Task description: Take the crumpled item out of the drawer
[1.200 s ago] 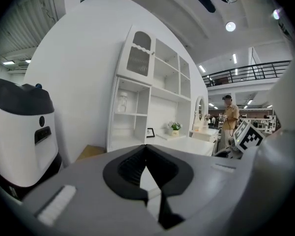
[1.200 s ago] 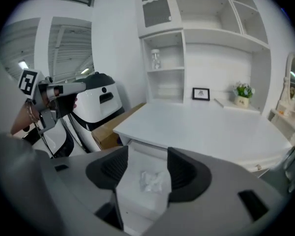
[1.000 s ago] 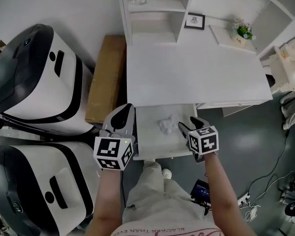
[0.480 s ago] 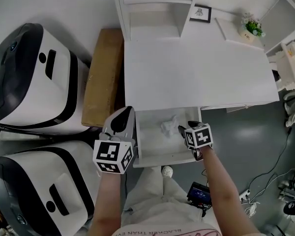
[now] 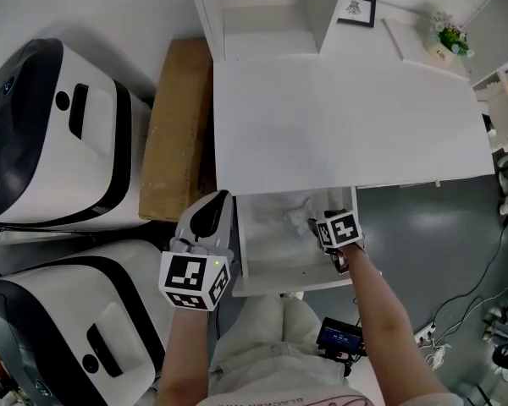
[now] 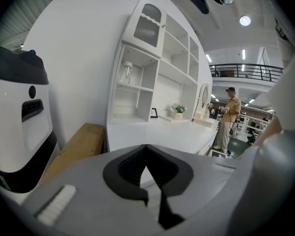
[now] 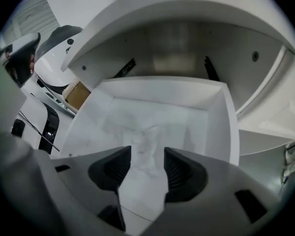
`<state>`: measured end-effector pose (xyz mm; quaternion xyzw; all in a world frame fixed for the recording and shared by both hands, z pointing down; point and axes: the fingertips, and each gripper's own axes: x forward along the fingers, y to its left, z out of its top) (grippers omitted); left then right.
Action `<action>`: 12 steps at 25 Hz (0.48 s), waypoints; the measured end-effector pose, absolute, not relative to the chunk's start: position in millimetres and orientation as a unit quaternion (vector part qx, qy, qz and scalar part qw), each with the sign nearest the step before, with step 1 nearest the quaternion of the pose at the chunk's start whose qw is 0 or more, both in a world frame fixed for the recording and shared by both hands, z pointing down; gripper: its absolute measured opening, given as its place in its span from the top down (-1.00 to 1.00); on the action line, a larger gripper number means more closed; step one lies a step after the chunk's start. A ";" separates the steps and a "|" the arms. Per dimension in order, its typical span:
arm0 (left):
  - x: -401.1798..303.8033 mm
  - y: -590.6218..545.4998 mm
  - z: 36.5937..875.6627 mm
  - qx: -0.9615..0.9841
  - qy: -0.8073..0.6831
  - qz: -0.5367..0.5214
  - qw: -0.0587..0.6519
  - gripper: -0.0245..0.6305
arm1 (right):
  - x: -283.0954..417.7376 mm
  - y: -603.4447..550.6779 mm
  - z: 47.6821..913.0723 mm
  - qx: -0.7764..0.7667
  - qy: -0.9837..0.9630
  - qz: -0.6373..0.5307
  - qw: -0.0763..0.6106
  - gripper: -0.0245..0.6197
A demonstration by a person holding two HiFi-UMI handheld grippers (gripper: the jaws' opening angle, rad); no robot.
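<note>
Right claw (image 7: 147,155) part-open, jaws just closing, crumpled item (image 7: 143,140) between them ungripped, in drawer (image 5: 279,284); left claw (image 5: 218,200) closed, empty, drawer's 9 o'clock.

Crumpled item (image 7: 144,150) is lying loose on the floor of the drawer (image 5: 281,282), approx mid-width & a bit toward the drawer's back, sitting clear of both side walls. It's looking like a small wad of thin white paper or tissue (can't tell which), w/ soft folds & a raised peak, barely standing out vs the drawer's white floor. Drawer is standing pulled open: shallow white box w/ low plain walls & flat bottom, its inside lying fully exposed from above, back end running into shadow.
</note>
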<state>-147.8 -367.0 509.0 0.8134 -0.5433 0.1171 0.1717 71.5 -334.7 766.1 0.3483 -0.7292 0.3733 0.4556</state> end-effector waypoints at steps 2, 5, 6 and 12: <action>-148.1 -365.7 513.0 0.814 -0.541 0.122 0.171 0.90 | 72.1 -335.6 776.3 0.351 -0.724 0.376 0.458 0.25; -151.8 -365.3 519.5 0.813 -0.541 0.131 0.169 0.90 | 74.8 -338.2 789.3 0.357 -0.717 0.381 0.462 0.28; -153.7 -365.0 521.4 0.812 -0.542 0.134 0.168 0.90 | 75.9 -338.5 792.7 0.359 -0.715 0.382 0.463 0.28; -164.4 -359.5 527.6 0.806 -0.549 0.149 0.163 0.90 | 78.1 -339.3 807.5 0.368 -0.708 0.382 0.466 0.30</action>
